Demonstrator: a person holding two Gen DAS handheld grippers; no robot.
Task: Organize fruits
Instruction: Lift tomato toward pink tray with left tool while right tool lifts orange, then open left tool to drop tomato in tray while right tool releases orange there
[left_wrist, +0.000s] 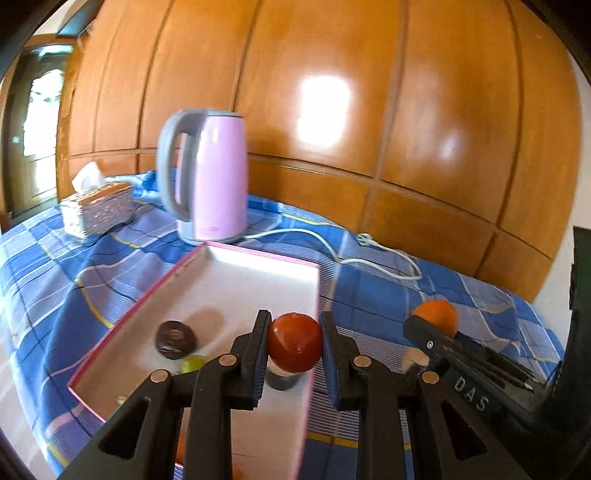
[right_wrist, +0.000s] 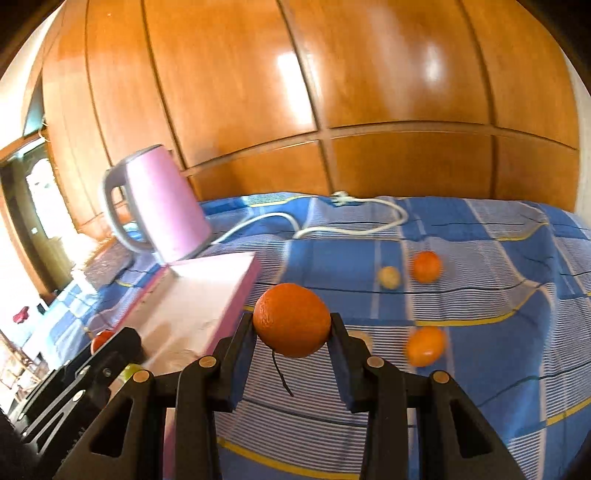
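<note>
Both loaded mid-carry: left gripper (left_wrist: 294, 350) clamps a glossy red tomato-like fruit (left_wrist: 294, 347) over the pink-rimmed tray's (left_wrist: 258, 254) right edge; right gripper (right_wrist: 291, 332) grips a round orange (right_wrist: 291, 319) just beside it; next, probably lower and release inside.

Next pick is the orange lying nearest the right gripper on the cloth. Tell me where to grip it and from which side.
Grip the loose orange across its widest middle, coming straight down from above. It is round, lies alone on the flat blue checked cloth, and nothing crowds it. The right gripper already holds an orange, so that must go first.
</note>
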